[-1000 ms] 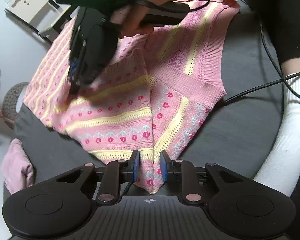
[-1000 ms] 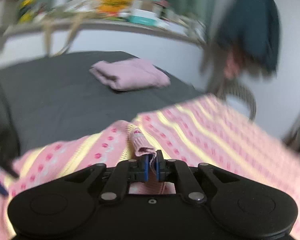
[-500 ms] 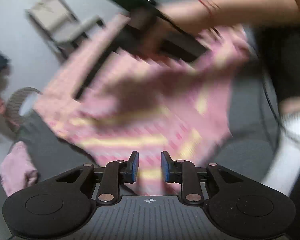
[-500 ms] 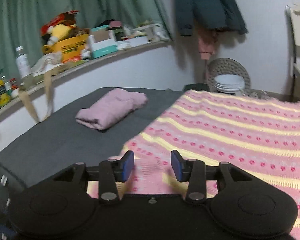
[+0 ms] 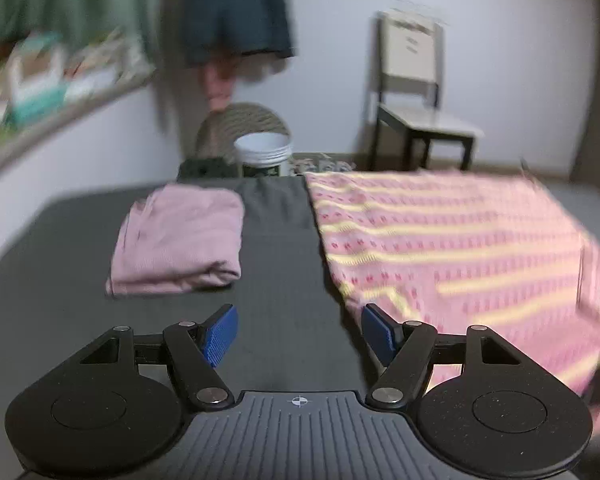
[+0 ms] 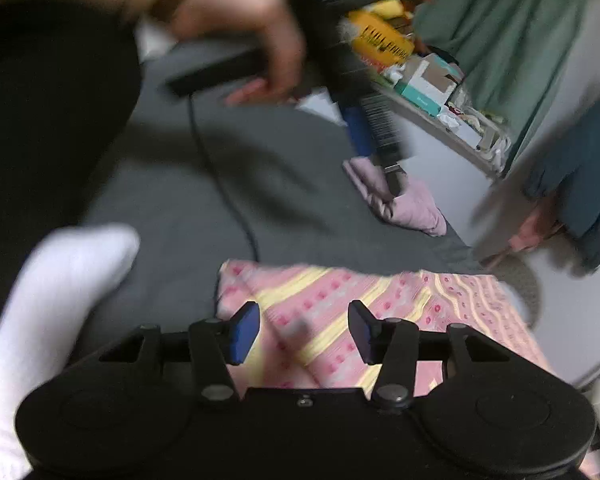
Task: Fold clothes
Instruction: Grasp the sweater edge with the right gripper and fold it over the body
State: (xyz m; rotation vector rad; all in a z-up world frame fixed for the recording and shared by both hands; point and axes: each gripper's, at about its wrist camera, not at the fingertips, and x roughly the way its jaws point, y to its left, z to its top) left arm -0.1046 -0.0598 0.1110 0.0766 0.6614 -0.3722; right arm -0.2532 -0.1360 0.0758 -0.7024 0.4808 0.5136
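A pink knitted sweater (image 5: 452,252) with yellow stripes lies spread on the dark grey sheet (image 5: 80,248), right of centre in the left wrist view. My left gripper (image 5: 298,334) is open, with nothing between its blue pads; its right pad sits at the sweater's near edge. In the right wrist view the sweater (image 6: 340,300) lies just beyond my right gripper (image 6: 304,332), which is open above it. A hand (image 6: 244,36) holds the left gripper up at the top, blurred.
A folded plain pink garment (image 5: 180,240) lies on the sheet left of the sweater. A white-socked foot (image 6: 48,296) and a black cable (image 6: 220,188) are near the sweater's corner. A chair (image 5: 416,96), a white bucket (image 5: 263,158) and a cluttered shelf (image 5: 48,80) stand beyond the bed.
Both grippers let go of the sweater and opened wide. The left one swung up and left toward the folded garment; the right one turned toward the sweater's near corner.
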